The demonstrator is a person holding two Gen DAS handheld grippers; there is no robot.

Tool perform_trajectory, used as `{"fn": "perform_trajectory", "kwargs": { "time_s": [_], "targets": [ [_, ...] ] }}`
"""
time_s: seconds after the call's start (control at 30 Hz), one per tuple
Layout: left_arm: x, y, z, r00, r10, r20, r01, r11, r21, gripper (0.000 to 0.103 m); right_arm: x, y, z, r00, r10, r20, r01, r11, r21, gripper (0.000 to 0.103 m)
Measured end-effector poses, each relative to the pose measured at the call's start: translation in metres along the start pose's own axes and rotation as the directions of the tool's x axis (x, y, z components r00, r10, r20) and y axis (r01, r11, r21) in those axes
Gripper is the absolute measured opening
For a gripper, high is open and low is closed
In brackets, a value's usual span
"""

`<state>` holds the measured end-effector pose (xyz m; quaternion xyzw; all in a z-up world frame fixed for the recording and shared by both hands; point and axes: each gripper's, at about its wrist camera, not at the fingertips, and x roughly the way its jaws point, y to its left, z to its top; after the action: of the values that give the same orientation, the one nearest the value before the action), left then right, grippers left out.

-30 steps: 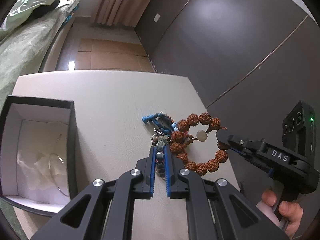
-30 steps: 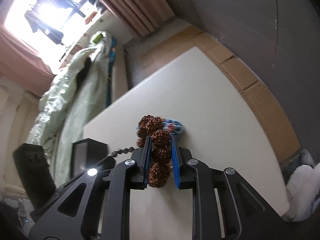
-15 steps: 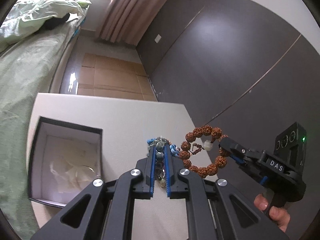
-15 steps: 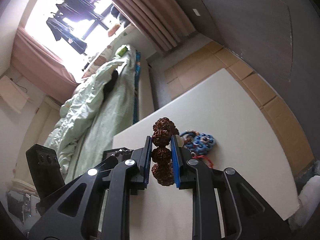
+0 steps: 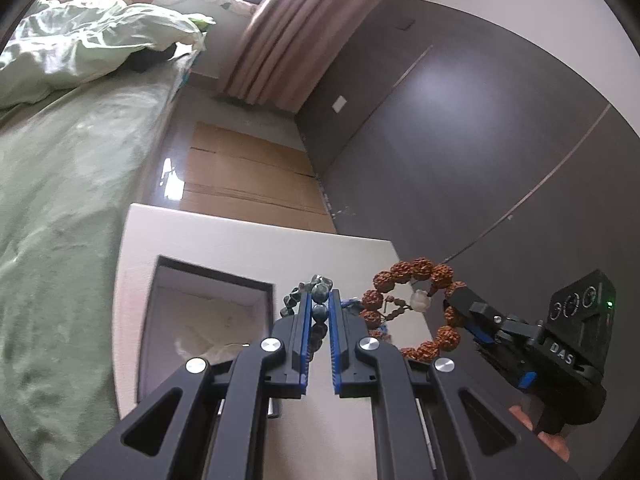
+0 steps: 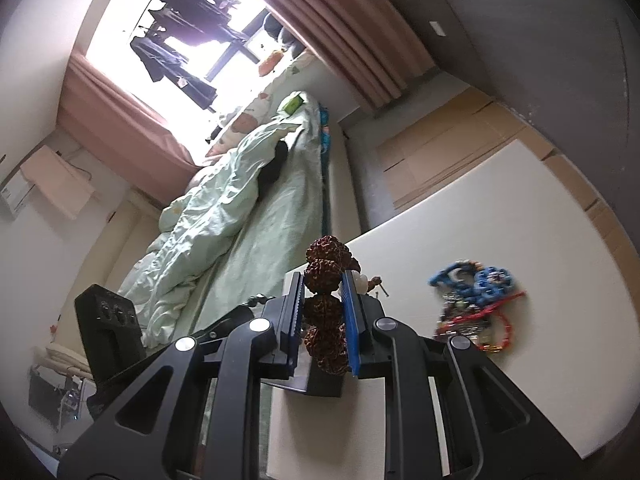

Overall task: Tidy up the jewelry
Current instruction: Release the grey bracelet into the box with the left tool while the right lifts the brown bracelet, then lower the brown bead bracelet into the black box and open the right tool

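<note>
- Left wrist view: the left gripper (image 5: 320, 312) sits at bottom centre, jaws drawn narrow around one strand of dark green stone beads (image 5: 319, 309), lifted clear of the white table (image 5: 248, 248).
- Four or so green beads spill out over the fingertips; the rest hang down out of sight between the blue pads.
- Just left of the fingers lies one black box (image 5: 212, 276), open, its white inside showing crumpled paper.
- To the right, the right gripper (image 5: 456, 308) reaches in from the lower right edge, pinching one ring of knobbly brown seed beads (image 5: 404, 276) with a single pale bead (image 5: 420, 300) hanging inside the loop.
- Right wrist view: the right gripper (image 6: 323, 284) is at lower centre, jaws clamped on the brown seed beads (image 6: 325, 276); four big beads stack up between the pads.
- On the table (image 6: 500, 208) at right rests one tangled pile of blue and red jewelry (image 6: 474, 304), blurred, so I cannot count its pieces.
- The left gripper's camera block (image 6: 108, 320) shows at lower left, before one bed (image 6: 240, 216) in green sheets.
</note>
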<state>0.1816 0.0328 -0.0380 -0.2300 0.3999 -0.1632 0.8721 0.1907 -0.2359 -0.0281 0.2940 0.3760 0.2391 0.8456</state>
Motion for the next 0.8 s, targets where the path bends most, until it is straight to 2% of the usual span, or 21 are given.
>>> {"fn": "perform_trajectory", "kwargs": {
  "time_s": [0.13, 0.27, 0.3, 0.33, 0.4, 0.47, 0.8],
  "targets": [
    [0.005, 0.012, -0.002, 0.998, 0.03, -0.048, -0.03, 0.999, -0.012, 0.006, 0.01, 0.014, -0.006, 1.0, 0.022, -0.01, -0.022, 1.0, -0.021, 0.019],
    [0.012, 0.026, -0.005, 0.987, 0.13, -0.098, -0.134, 0.991, -0.028, 0.009, 0.02, 0.029, -0.013, 0.999, 0.045, -0.017, -0.046, 0.998, -0.046, 0.02],
    [0.01, 0.03, -0.005, 0.983, 0.159, -0.095, -0.163, 0.986, -0.032, 0.022, 0.023, 0.032, -0.015, 0.998, 0.051, -0.021, -0.052, 0.997, -0.052, 0.02],
    [0.009, 0.033, -0.003, 0.983, 0.163, -0.089, -0.167, 0.985, -0.035, 0.047, 0.027, 0.037, -0.017, 0.998, 0.057, -0.026, -0.058, 0.997, -0.058, 0.019],
    [-0.002, 0.036, -0.001, 0.985, 0.165, -0.047, -0.167, 0.985, -0.048, 0.071, 0.032, 0.042, -0.02, 0.997, 0.067, -0.036, -0.07, 0.995, -0.066, 0.02],
    [-0.015, 0.036, 0.002, 0.986, 0.168, -0.003, -0.168, 0.985, -0.041, 0.071, 0.038, 0.047, -0.023, 0.996, 0.076, -0.049, -0.08, 0.994, -0.074, 0.02],
    [-0.048, 0.064, 0.011, 0.979, 0.198, 0.056, -0.19, 0.974, -0.123, 0.071, 0.07, 0.075, -0.043, 0.982, 0.135, -0.129, -0.15, 0.982, -0.113, 0.02]
  ]
}}
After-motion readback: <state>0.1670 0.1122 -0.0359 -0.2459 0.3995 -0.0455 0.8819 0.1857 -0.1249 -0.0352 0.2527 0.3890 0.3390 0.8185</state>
